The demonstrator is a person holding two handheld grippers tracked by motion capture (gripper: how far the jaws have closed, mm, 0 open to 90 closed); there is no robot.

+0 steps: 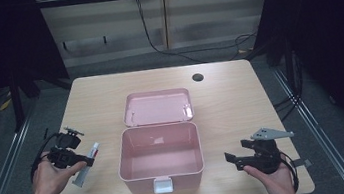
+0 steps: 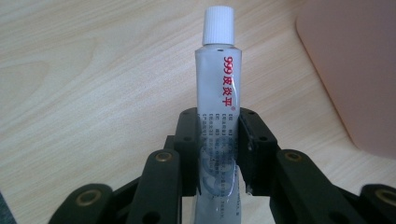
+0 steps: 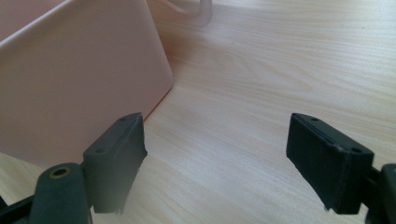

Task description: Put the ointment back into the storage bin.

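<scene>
High view: looking down on a light wooden table (image 1: 99, 94) with an open pink box (image 1: 160, 159) sitting near the middle, its lid (image 1: 158, 107) lying flat at 12 o'clock from the tub, white latch (image 1: 163, 184) facing 6 o'clock. Gripping a white ointment tube (image 1: 87, 163) with the left gripper (image 1: 89, 161) at 9 o'clock from the box, just beside its wall.

Left gripper view: clamping both black jaws against the tube's (image 2: 218, 116) sides around mid-length, white ribbed cap (image 2: 218, 25) pointing toward 12 o'clock, red lettering running along the body, pink box wall (image 2: 355, 70) showing at 2 o'clock.

Right gripper (image 1: 235, 160) resting in a hand (image 1: 274, 182) at 4 o'clock from the box. Right gripper view: holding the jaws wide apart over bare wood with nothing between them (image 3: 215, 154), box corner (image 3: 79, 79) sitting at 10 o'clock.
</scene>
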